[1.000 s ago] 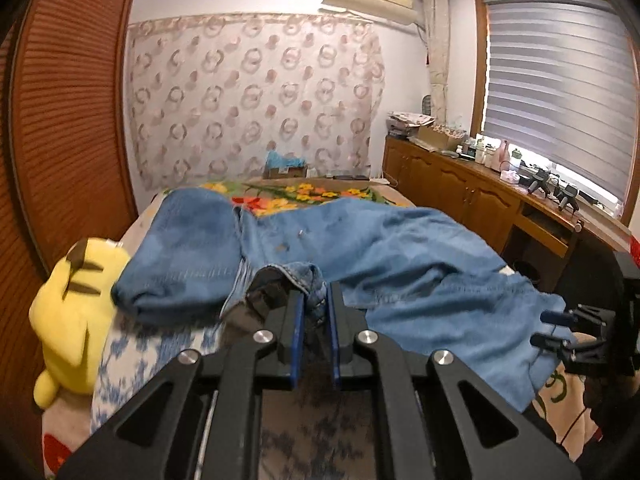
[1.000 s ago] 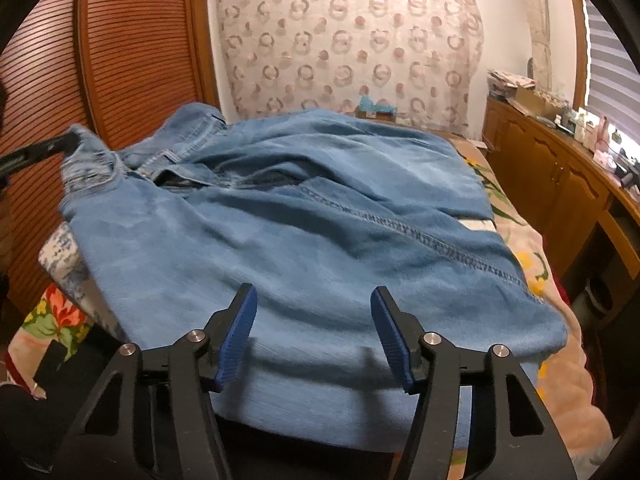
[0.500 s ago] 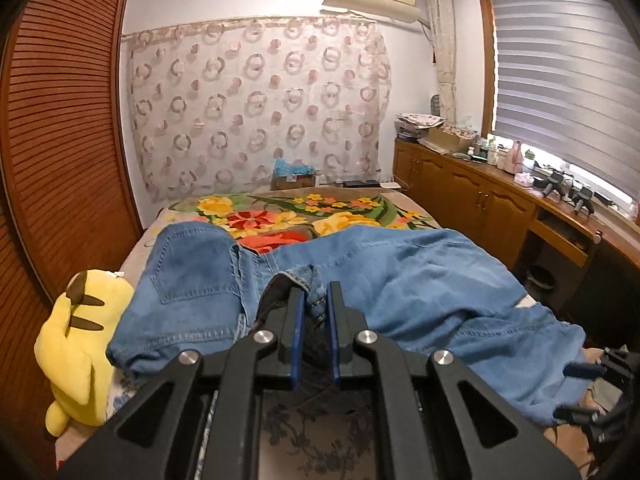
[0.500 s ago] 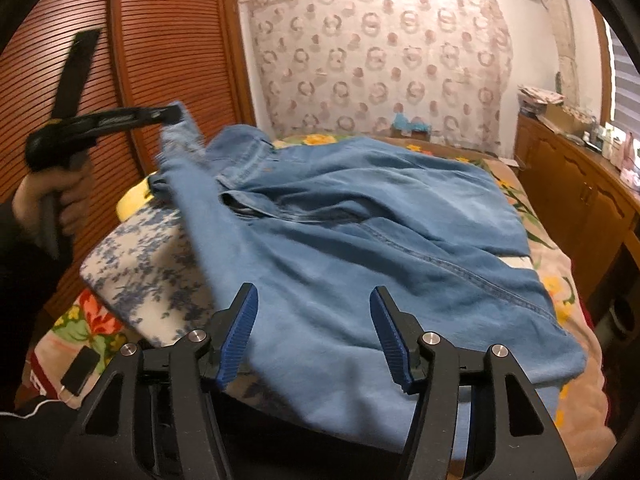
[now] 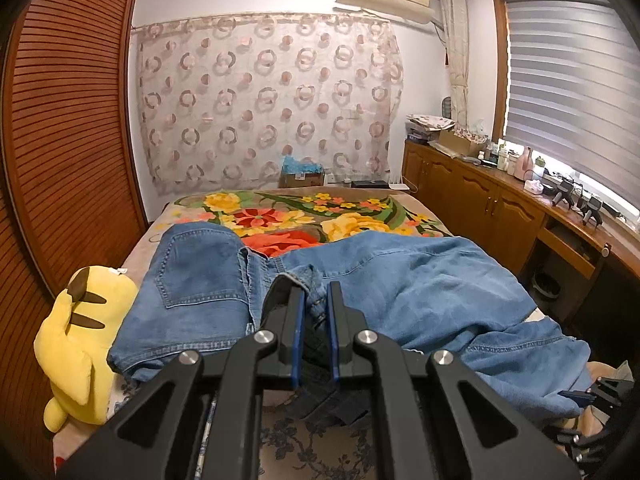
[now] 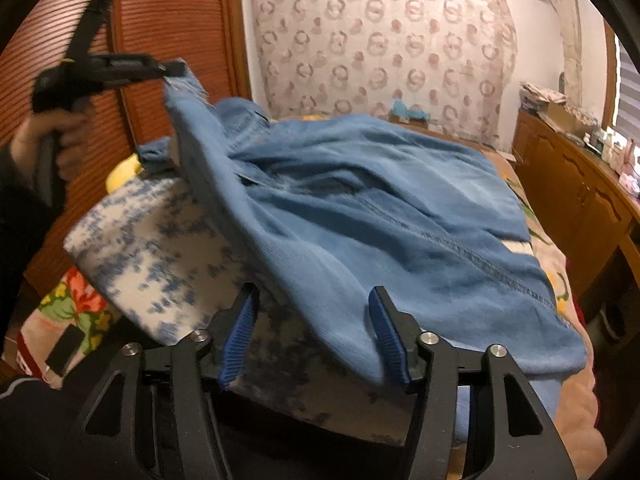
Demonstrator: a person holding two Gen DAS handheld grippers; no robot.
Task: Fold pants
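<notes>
Bedroom: slatted wooden wardrobe doors [image 5: 68, 128] on one side, patterned curtain [image 5: 264, 108] at the far wall. Bed [image 5: 312, 210] with floral blanket carries the pants [image 5: 420, 280], blue denim, spread across its near half and partly over a blue-and-white pillow [image 6: 152, 248] at the near edge. Yellow plush toy [image 5: 76, 340] lies at the bed's wardrobe-side edge, touching the pants. Left hand-held gripper [image 5: 312, 308], jaws clamped tight on the waistband, holds that corner lifted above the pillow. Right hand-held gripper [image 6: 316, 320] at the near edge: jaws closing, a fold of a pants leg between the pads, not yet pinched.
</notes>
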